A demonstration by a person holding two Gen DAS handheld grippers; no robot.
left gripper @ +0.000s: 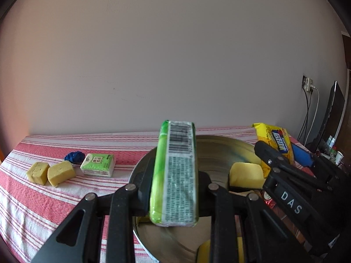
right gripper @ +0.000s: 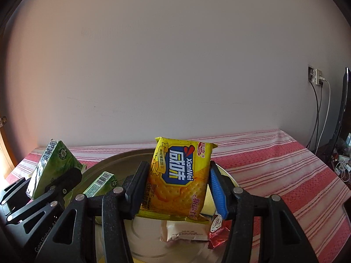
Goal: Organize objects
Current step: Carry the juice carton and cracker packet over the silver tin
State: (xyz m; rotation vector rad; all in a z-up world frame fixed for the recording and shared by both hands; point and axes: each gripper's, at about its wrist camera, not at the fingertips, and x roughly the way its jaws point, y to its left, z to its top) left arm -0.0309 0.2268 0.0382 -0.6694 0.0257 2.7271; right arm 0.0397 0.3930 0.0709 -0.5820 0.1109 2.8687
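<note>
Left wrist: left gripper (left gripper: 175, 175) clamps green tissue pack (left gripper: 175, 173) (above metal bowl (left gripper: 219, 151)).

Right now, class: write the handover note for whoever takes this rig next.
Left tool: shut on the green tissue pack, over the metal basin.
Right tool: shut on the yellow cracker packet, also over the basin.
In the basin: a yellow sponge block, a white sachet, a red wrapper.
Left on the cloth: two sponge blocks, another tissue pack, a blue item.
</note>
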